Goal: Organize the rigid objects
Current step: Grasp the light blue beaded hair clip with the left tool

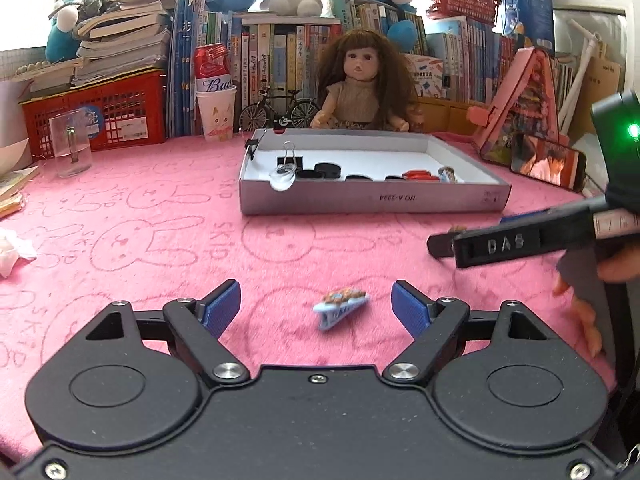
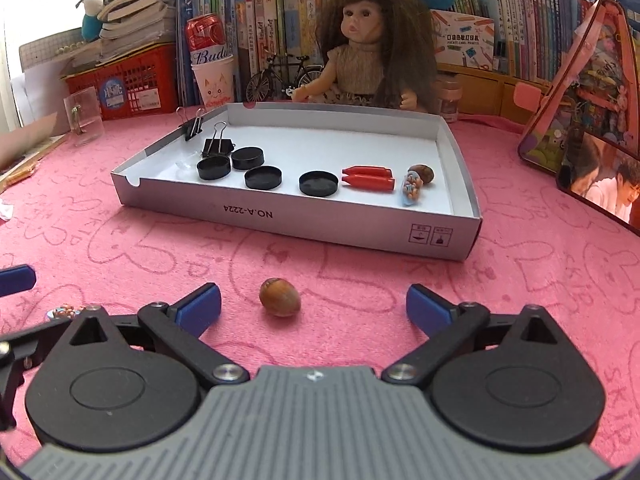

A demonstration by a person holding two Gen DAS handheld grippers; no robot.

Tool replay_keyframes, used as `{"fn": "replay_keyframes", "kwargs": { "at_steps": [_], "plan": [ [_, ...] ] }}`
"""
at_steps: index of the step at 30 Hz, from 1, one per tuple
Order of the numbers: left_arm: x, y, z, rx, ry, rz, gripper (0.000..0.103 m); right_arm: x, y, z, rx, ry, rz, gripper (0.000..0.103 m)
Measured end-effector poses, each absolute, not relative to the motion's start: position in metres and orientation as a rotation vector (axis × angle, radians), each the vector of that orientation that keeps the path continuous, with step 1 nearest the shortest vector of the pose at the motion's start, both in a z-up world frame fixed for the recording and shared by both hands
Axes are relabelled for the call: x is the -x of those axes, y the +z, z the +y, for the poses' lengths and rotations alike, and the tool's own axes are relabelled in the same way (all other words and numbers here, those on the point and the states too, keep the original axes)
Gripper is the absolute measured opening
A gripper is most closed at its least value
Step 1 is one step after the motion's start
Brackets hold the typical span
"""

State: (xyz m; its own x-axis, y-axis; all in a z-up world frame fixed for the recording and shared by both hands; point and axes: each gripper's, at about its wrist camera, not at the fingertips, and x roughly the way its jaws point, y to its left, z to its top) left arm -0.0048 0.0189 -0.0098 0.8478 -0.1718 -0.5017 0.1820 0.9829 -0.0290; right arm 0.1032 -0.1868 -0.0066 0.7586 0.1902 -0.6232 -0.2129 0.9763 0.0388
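Observation:
A white cardboard tray point(image 1: 372, 200) point(image 2: 360, 232) lies on the pink cloth. It holds several black caps point(image 2: 262, 177), two red pieces point(image 2: 368, 178), binder clips point(image 2: 218, 145), a blue hair clip point(image 2: 412, 192) and a brown nut point(image 2: 422, 173). My left gripper point(image 1: 316, 306) is open around a blue hair clip point(image 1: 340, 307) lying on the cloth between its fingers. My right gripper point(image 2: 312, 306) is open around a brown nut point(image 2: 279, 297) on the cloth. The right gripper also shows in the left wrist view point(image 1: 440, 246).
A doll point(image 1: 362, 84) and a toy bicycle point(image 1: 278, 112) sit behind the tray. A beer can in a paper cup point(image 1: 214, 92), a red basket point(image 1: 100, 112), a clear glass point(image 1: 72, 148), books and a phone point(image 1: 548, 162) ring the cloth. Crumpled tissue point(image 1: 12, 252) lies left.

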Motion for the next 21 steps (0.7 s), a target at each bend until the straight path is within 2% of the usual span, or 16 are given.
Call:
{"fn": "replay_keyframes", "kwargs": {
  "at_steps": [21],
  "plan": [
    [0.003,-0.018,0.043,-0.043,-0.080,0.534,0.084,-0.104,-0.006,-0.186,0.049,0.217,0.681,0.103]
  ]
}}
